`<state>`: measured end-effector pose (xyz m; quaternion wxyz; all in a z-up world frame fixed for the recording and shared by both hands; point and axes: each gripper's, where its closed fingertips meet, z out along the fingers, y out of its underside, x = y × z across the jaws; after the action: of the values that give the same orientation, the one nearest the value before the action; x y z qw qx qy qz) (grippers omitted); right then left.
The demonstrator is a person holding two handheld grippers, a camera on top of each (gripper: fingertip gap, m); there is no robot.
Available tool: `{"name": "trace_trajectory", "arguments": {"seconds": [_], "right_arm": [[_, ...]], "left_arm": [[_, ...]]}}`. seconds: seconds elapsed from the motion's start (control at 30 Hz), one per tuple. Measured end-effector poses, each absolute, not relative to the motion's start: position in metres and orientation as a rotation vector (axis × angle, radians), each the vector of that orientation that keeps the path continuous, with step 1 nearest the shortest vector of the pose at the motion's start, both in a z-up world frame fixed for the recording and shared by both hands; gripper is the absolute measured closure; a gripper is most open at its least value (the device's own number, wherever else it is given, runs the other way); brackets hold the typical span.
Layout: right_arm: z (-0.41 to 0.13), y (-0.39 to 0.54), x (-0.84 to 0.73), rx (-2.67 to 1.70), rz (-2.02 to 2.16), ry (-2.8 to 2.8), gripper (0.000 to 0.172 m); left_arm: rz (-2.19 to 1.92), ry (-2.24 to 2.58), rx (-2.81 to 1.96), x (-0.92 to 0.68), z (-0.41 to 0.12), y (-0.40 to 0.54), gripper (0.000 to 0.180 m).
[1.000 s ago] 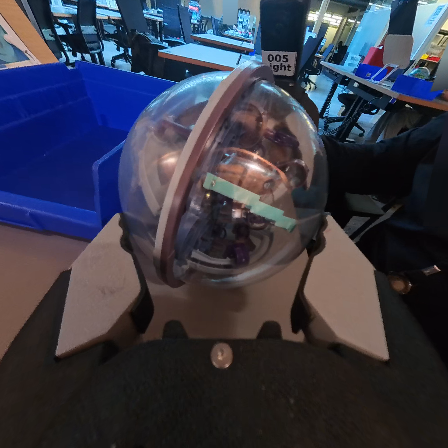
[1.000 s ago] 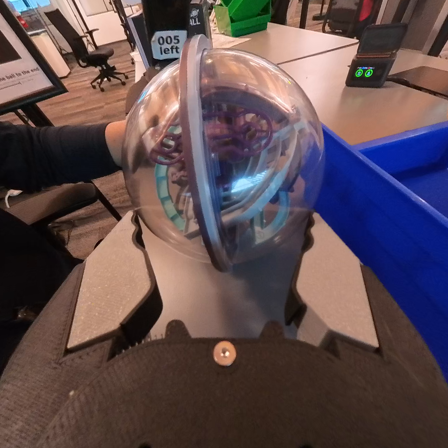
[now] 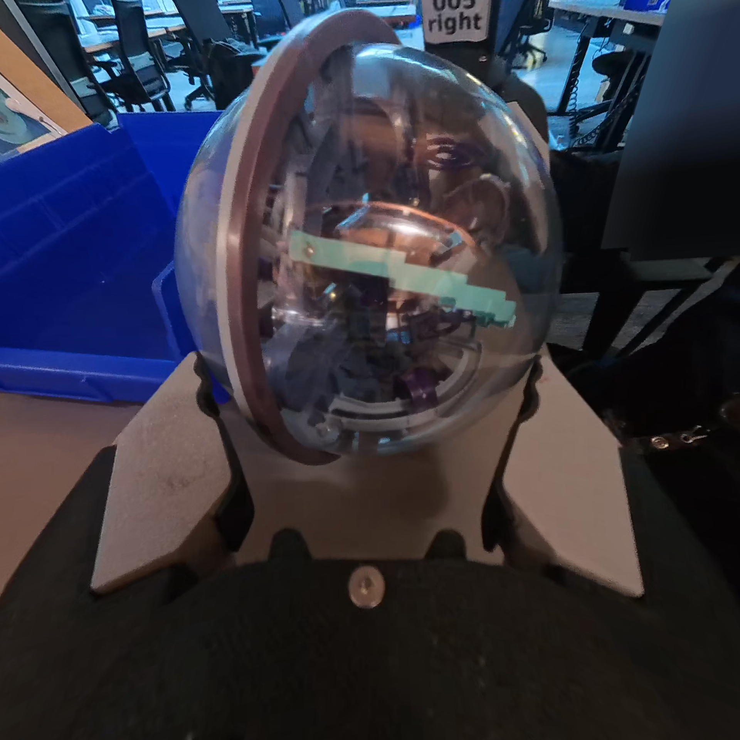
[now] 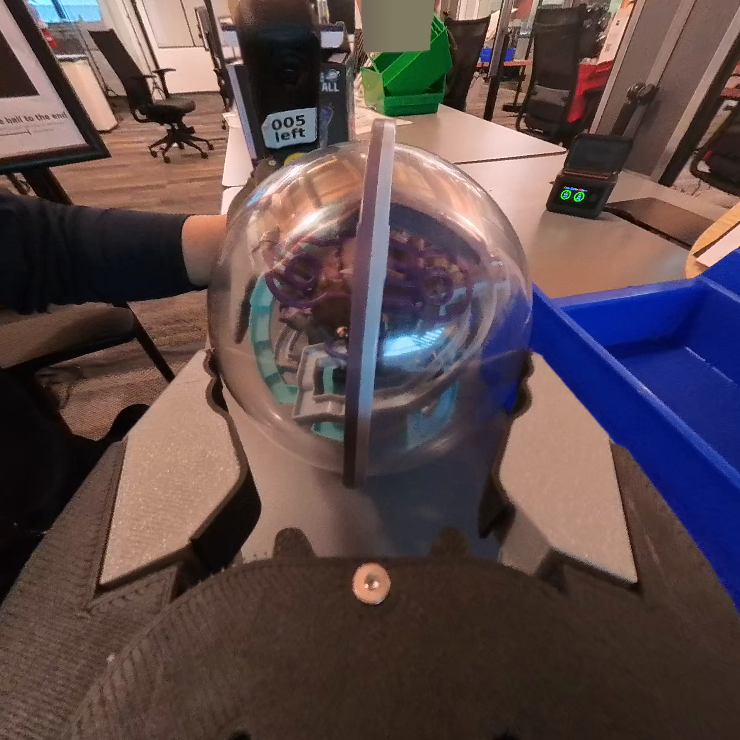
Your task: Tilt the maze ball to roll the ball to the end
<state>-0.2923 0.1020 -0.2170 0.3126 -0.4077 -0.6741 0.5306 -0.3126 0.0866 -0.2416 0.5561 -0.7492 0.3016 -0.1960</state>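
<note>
Maze ball [image 3: 372, 256] front and centre, a clear sphere held up off the tabletop between both grippers at once. Its grey-and-brown seam ring [image 3: 248, 248] leans over in the left wrist view, top tipped to the right, and stands almost upright in the right wrist view [image 4: 368, 304]. Inside sit a mint-green stepped track [image 3: 400, 272], purple loops [image 4: 292, 276] and a teal curved track [image 4: 264, 348]; a tiny shiny ball [image 3: 309, 249] sits at the left end of the green track (another small glint shows by the ring in the right wrist view, too blurred to call).

Left gripper [image 3: 368, 384] has its jaws spread wide around the lower half of the sphere, with both black pads [image 3: 206, 384] against the shell. Right gripper [image 4: 368, 384] does the same from the opposite side, its pads [image 4: 216, 384] pressed to the plastic. Each gripper's black body shows beyond the sphere in the other's view.

A dark sleeve [image 4: 92, 248] reaches in from the left of the right wrist view. A blue bin [image 4: 640, 360] sits just beside the sphere on the grey tabletop [image 4: 520, 224], and green trays [image 4: 412, 84] and a small black device with green lights [image 4: 580, 188] stand farther back.
</note>
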Motion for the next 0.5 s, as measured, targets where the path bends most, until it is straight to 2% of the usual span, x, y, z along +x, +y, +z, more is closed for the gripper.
{"name": "trace_trajectory", "arguments": {"seconds": [0.03,0.5], "right_arm": [[-0.2179,0.1021,-0.2924,-1.083,1.413,-1.779,0.031],[-0.2172,0.1095,-0.2979,-1.172,1.555,-1.752,0.03]], "left_arm": [[-0.446,0.72,-1.767,-0.313,-0.2419,0.0867,0.032],[-0.503,0.66,-1.84,-0.3155,-0.2481,0.0911,0.033]]}}
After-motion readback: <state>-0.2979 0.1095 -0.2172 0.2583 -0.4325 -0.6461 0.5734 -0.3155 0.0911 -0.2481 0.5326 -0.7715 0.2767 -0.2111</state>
